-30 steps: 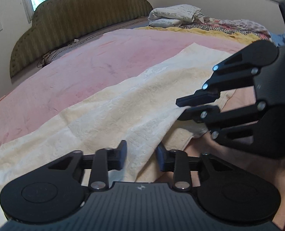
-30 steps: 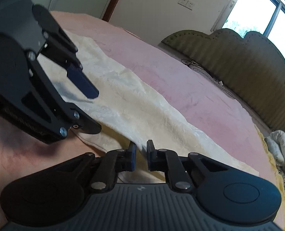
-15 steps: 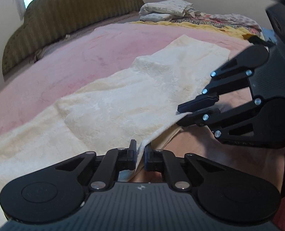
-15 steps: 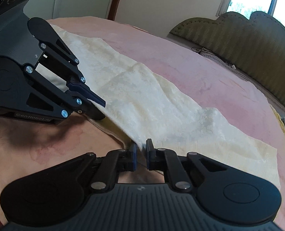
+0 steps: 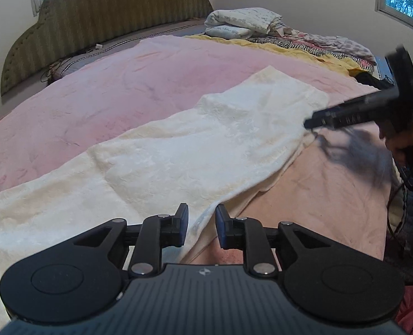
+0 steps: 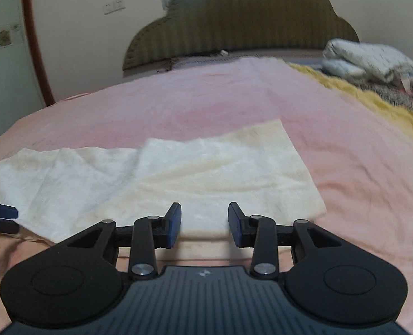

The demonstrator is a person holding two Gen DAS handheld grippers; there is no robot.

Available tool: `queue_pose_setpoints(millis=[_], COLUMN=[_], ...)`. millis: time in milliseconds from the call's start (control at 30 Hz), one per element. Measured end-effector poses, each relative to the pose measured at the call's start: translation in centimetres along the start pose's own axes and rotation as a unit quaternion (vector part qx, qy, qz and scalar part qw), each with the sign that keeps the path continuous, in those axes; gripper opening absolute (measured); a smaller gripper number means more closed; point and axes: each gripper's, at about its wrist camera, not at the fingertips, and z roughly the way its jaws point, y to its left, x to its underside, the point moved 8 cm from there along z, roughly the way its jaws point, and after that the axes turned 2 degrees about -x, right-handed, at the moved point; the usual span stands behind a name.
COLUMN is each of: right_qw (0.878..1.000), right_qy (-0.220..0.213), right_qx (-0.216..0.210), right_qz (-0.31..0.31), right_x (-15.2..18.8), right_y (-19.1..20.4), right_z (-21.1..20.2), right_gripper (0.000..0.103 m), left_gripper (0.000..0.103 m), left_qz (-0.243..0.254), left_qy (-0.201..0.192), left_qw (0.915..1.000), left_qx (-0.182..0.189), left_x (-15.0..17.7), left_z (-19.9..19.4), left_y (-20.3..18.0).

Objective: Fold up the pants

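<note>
Left gripper (image 5: 201,229): jaws parted to a narrow gap, having just been opening. The near edge of the pants (image 5: 195,150) runs through the gap; the pads do not press on it. Right gripper (image 6: 204,224): jaws parted somewhat wider, having just been opening. Nothing is clamped; the near hem of the pants (image 6: 184,178) lies just beyond the fingertips.

Count: two grippers, one pair of pants. The pants are cream-white and lie stretched along the near side of the bed, on the pink blanket (image 5: 117,95), with one layer folded over another so that a stepped edge shows across the middle. One headboard (image 5: 103,19), olive and scalloped, closes the far end of the bed. One stack of folded pale bedding (image 5: 242,22) sits beside it, next to a yellow cover (image 5: 290,50) and patterned cloth.

Visibility limits: in the left wrist view the right gripper (image 5: 345,114) is smeared by motion blur, and its jaws cannot be read there. In the right wrist view only the fingertips of the left gripper (image 6: 0,215) enter at the left edge. The left end of the pants is cut off by each gripper body. The hand behind the right gripper is largely hidden.
</note>
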Motion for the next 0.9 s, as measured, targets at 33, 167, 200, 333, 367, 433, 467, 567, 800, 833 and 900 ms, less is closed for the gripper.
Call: queue_pose_setpoints(millis=[33, 167, 200, 333, 367, 433, 467, 567, 800, 833, 900], right_qw=[1.000, 0.994, 0.996, 0.998, 0.999, 1.000, 0.999, 0.997, 0.987, 0.983, 0.969], right_qy=[0.001, -0.015, -0.032, -0.058, -0.053, -0.023, -0.018, -0.035, -0.079, -0.079, -0.090], right_qx=[0.006, 0.100, 0.079, 0.005, 0.004, 0.002, 0.013, 0.065, 0.042, 0.033, -0.002], right_qz=[-0.020, -0.049, -0.025, 0.018, 0.012, -0.013, -0.039, -0.034, 0.135, 0.164, 0.231], right_x=[0.4, 0.5, 0.3, -0.7, -0.7, -0.2, 0.1, 0.0, 0.1, 0.4, 0.6], right_y=[0.1, -0.7, -0.8, 0.3, 0.8, 1.3, 1.5, 0.8, -4.7, -5.5, -6.9], right_z=[-0.2, -2.3, -2.8, -2.0, -1.2, 0.6, 1.0, -0.7, -4.4, -4.1, -3.6], right_gripper=[0.035, 0.037, 0.037, 0.040, 0.048, 0.059, 0.060, 0.060, 0.060, 0.060, 0.060], left_gripper=[0.029, 0.030, 0.030, 0.038, 0.038, 0.038, 0.038, 0.042, 0.044, 0.044, 0.044], left_qz=[0.000, 0.001, -0.002, -0.015, -0.016, -0.028, -0.038, -0.061, -0.080, -0.076, -0.076], left_qy=[0.000, -0.006, -0.008, -0.014, -0.017, -0.017, -0.012, -0.001, 0.036, 0.032, 0.030], left_qw=[1.0000, 0.9993, 0.9985, 0.9979, 0.9984, 0.9988, 0.9988, 0.9981, 0.9961, 0.9966, 0.9966], left_qx=[0.003, 0.038, 0.054, 0.062, 0.052, 0.036, 0.029, 0.006, 0.007, 0.004, 0.005], left_x=[-0.1, -1.1, -1.4, -2.5, -2.9, -3.4, -3.5, -3.4, -1.5, -1.6, -1.7], left_z=[-0.2, -0.8, -0.9, -0.1, 0.3, 1.2, 1.8, 3.2, 5.7, 5.6, 5.4], left_y=[0.0, -0.8, -1.2, -2.1, -2.0, -1.6, -1.3, 0.1, 0.5, 0.5, 0.5])
